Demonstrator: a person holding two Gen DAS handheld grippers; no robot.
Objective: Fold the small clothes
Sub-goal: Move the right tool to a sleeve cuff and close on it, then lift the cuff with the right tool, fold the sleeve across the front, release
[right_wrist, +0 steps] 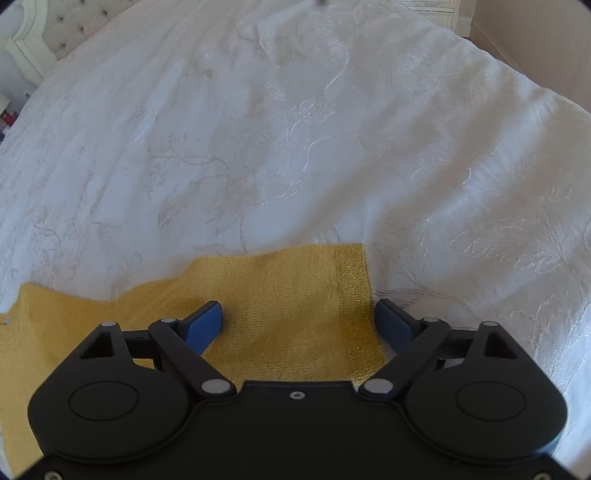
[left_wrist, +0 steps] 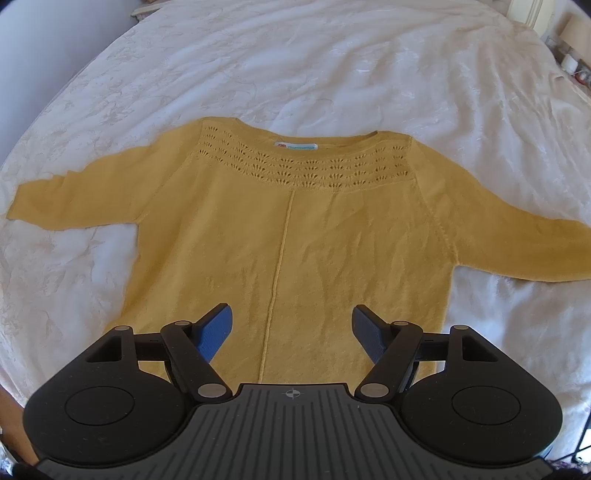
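Your mustard-yellow knitted sweater (left_wrist: pixel 295 229) lies flat on the white embroidered bedspread (left_wrist: pixel 295 66). Your left gripper (left_wrist: pixel 291 328) hangs spread above its hem, holding nothing. Your right gripper (right_wrist: pixel 299 325) gapes empty over one sleeve cuff (right_wrist: pixel 354 295).

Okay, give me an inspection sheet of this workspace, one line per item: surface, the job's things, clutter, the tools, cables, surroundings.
Surface: white embroidered bedspread, lightly wrinkled.
Job's things: yellow knit sweater spread flat, both sleeves out, neck label showing; its sleeve cuff lies flat on the spread.
Clutter: nothing seen on the bed besides the sweater.
Tools: left tool open above the sweater's lower body, nothing between its jaws; right tool open wide, straddling the sleeve end, pads not pressing on it.
Cables: nothing seen.
Surroundings: tufted headboard at one end; small items on a stand beside the bed, too small to identify.
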